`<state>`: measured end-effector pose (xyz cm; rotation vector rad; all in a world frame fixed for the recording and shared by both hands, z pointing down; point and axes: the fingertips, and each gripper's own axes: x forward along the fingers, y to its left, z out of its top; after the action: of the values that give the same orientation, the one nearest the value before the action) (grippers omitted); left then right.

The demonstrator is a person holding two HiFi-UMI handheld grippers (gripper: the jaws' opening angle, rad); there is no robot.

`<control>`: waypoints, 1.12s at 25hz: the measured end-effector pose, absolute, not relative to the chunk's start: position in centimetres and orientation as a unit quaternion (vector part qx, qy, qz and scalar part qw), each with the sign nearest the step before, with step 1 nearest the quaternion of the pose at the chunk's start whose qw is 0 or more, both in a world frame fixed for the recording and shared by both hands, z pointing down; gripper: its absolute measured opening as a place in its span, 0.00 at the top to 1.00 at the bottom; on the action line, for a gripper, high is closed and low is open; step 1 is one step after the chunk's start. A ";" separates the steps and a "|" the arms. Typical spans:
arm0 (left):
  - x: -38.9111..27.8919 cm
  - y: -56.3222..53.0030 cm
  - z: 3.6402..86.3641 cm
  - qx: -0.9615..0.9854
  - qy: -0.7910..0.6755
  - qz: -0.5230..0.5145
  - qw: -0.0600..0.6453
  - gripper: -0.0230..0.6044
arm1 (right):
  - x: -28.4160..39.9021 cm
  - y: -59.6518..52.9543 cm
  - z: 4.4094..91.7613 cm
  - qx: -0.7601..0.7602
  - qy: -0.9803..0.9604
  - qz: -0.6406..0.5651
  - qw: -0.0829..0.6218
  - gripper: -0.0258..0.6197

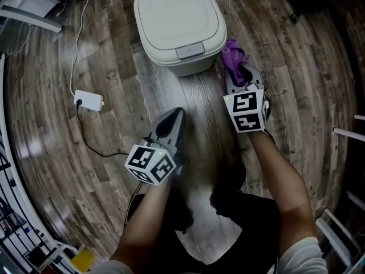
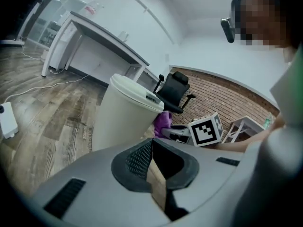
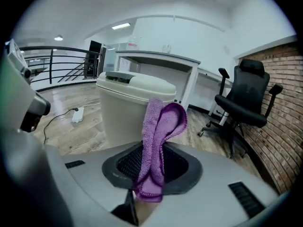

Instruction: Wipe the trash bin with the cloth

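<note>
- The trash bin (image 1: 179, 24) stands on the wood floor (image 1: 102, 56) with its lid down, ahead of both claws.
- The right claw (image 1: 242, 76) is clenched on the cloth (image 1: 232, 55), just beside the bin's front right corner.
- The left claw (image 1: 178, 113) is pinched together with nothing in it, pointing at the bin but apart from it.
- The cloth, purple and folded, sticks out beyond the right claw's jaws, close to the bin's side.

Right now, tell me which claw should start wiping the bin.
Right, I think. The right claw is shut on the purple cloth and sits beside the trash bin; the left claw is shut, empty, and farther back from it.
</note>
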<state>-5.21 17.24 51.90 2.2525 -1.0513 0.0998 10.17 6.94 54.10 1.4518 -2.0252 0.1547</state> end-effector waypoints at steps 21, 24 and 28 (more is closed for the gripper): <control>-8.7 11.9 52.2 0.900 -0.365 -0.018 0.236 0.96 | -0.4 7.8 54.4 0.564 -0.782 -0.075 0.256 0.80; -10.2 11.7 51.8 0.895 -0.375 -0.026 0.239 0.96 | -1.4 7.4 54.6 0.583 -0.777 -0.059 0.230 0.80; -11.4 11.4 51.6 0.891 -0.385 -0.031 0.237 0.96 | -4.2 7.7 55.4 0.568 -0.790 -0.065 0.221 0.80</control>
<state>-11.36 11.37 51.55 2.4433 -1.0552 -0.0839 -4.19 7.66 55.40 1.5695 -2.1842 -0.1799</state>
